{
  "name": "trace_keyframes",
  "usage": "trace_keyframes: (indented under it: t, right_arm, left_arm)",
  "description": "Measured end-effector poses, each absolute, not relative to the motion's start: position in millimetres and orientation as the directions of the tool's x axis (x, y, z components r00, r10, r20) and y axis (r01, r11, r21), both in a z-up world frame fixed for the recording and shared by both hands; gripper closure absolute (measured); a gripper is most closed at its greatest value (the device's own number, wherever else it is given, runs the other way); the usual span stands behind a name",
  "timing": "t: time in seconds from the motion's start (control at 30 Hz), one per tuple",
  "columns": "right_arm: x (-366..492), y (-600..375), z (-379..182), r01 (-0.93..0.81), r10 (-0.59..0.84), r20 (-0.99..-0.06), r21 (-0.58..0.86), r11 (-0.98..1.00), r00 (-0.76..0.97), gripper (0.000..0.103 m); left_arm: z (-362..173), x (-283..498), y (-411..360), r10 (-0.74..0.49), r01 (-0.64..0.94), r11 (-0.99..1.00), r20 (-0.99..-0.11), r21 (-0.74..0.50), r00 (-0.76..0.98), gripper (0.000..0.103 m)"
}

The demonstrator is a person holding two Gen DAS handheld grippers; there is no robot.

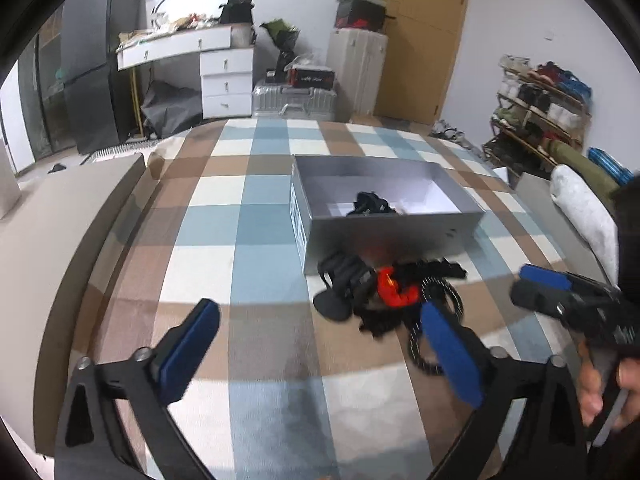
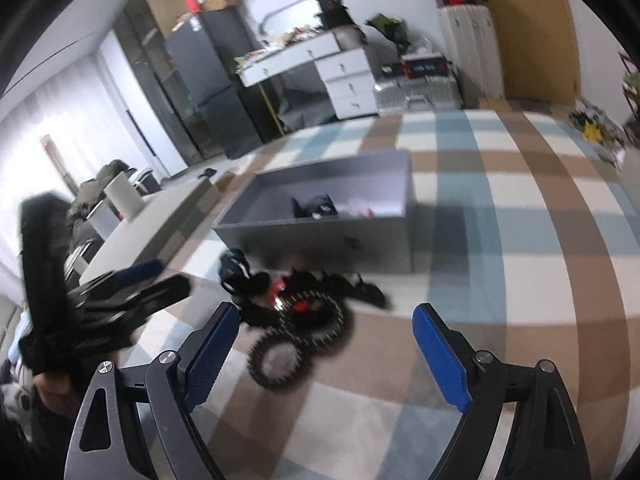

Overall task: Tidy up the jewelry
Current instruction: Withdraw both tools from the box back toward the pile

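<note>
The box's near wall hides most of the blurred black items inside.

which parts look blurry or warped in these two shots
Left wrist view: the jewelry pile is smeared, the grey box fairly crisp, room edges bowed by the fisheye. Right wrist view: softer all over, the pile and left tool streaked; bright window glare at left.

Black-and-red jewelry heap lies touching the open grey box, which holds more.
</note>
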State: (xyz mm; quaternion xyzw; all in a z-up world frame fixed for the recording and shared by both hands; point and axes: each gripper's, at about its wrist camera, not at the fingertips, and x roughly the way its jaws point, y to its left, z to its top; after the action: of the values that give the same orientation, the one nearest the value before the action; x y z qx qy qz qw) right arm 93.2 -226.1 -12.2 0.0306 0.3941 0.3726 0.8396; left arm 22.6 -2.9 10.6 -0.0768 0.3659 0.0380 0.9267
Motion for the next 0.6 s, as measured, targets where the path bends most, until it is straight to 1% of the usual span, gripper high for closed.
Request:
trace_keyframes:
  t: [0.1, 0.23, 0.27, 0.33, 0.37, 0.4, 0.47, 0.6]
  right_arm:
    - [91.3, -230.2, -19.6, -0.586, 0.655, -0.651, 0.376, 0.718, 0.385, 0.014]
    - [84.4, -214.8, -27.8, -0.605, 0.650, -0.681, 0.372, 0.704, 0.337, 0.015]
    - [82.5, -209.8, -30.0, -0.610, 0.645, -0.689, 0.365, 0.703, 0.331, 0.019]
    - [78.5, -199.9, -34.6, -0.621, 0.627, -0.710, 0.344, 0.705, 0.319, 0.030]
    - [76.8, -195.9, -36.3, -0.625, 0.620, -0.718, 0.335, 0.705, 0.315, 0.039]
    - [74.9, -191.7, -38.1, -0.623, 0.608, -0.730, 0.326, 0.711, 0.312, 0.044]
    - [72.8, -189.4, -38.4, -0.616, 0.602, -0.733, 0.325, 0.718, 0.315, 0.047]
    - [64.8, -182.5, -39.1, -0.645, 0.589, -0.752, 0.297, 0.704, 0.297, 0.047]
  left_arm:
    - [10.8, 12.3, -4.6, 0.021, -0.115, 0.989, -0.672, -0.096, 0.740, 0.002]
    - [5.1, 9.9, -1.7, 0.041, -0.121, 0.990, -0.677, -0.072, 0.734, 0.002]
    - [4.3, 12.2, -0.7, 0.044, -0.116, 0.992, -0.687, -0.059, 0.726, 0.002]
    - [3.8, 10.5, 3.0, 0.052, -0.120, 0.991, -0.684, -0.053, 0.728, 0.002]
    - [2.8, 10.3, 6.6, 0.048, -0.126, 0.990, -0.686, -0.064, 0.726, 0.002]
    - [1.7, 8.1, 9.7, 0.038, -0.128, 0.989, -0.689, -0.080, 0.724, 0.002]
    - [1.4, 6.4, 14.1, 0.023, -0.128, 0.986, -0.688, -0.102, 0.725, 0.002]
    - [0.9, -2.3, 18.4, 0.015, -0.134, 0.982, -0.654, -0.133, 0.757, 0.002]
